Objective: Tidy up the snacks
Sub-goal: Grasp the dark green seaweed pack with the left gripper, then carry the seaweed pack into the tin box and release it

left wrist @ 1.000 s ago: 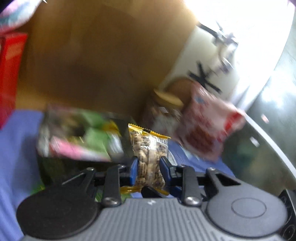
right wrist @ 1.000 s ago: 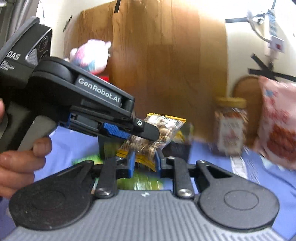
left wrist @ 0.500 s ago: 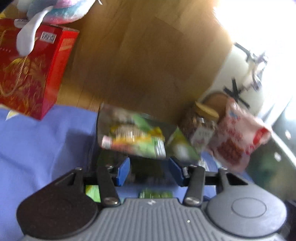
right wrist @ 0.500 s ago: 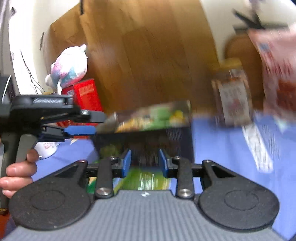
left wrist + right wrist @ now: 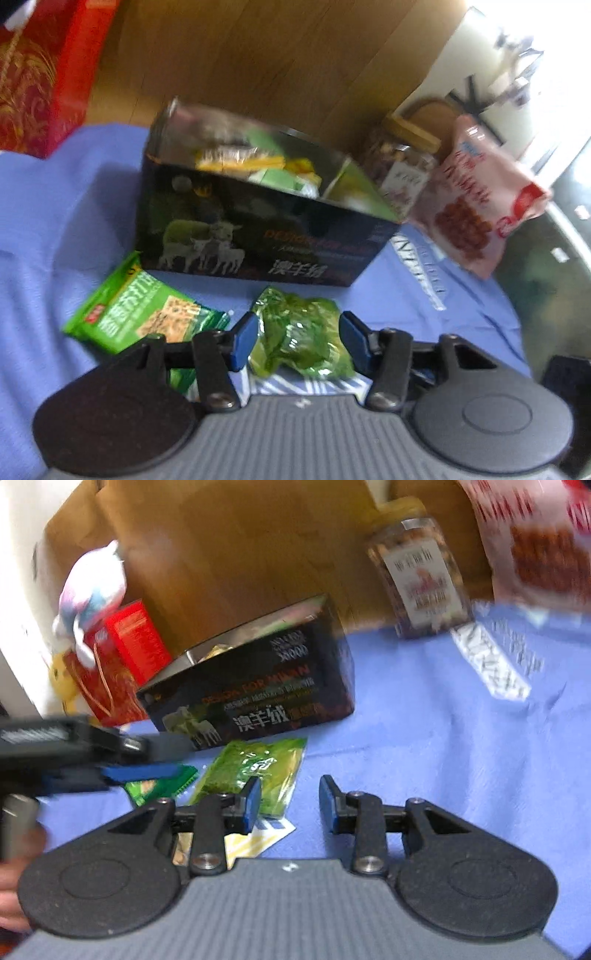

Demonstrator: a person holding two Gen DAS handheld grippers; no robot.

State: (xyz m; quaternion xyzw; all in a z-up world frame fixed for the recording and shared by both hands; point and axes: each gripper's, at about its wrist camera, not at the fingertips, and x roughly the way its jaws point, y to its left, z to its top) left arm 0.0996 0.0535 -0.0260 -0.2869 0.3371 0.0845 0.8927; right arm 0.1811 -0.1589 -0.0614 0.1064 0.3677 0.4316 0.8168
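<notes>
1. The left gripper (image 5: 298,338) is opening, its blue pads flanking a shiny green snack packet (image 5: 301,338) on the blue cloth (image 5: 55,206).
2. The right gripper (image 5: 290,805) is opening, nothing between its pads.
3. The black box (image 5: 258,236) holds snacks.

A plush toy (image 5: 90,587) sits atop a red gift box (image 5: 122,657) against a wooden board (image 5: 258,62), on a blue cloth (image 5: 424,738).

Blue cloth (image 5: 55,206) covering the surface. On it: black box (image 5: 258,236) with snacks inside, two green packets (image 5: 299,336) (image 5: 144,314) just in front. Jar (image 5: 421,579), pink bag (image 5: 480,206), red box (image 5: 40,77) at the back.
</notes>
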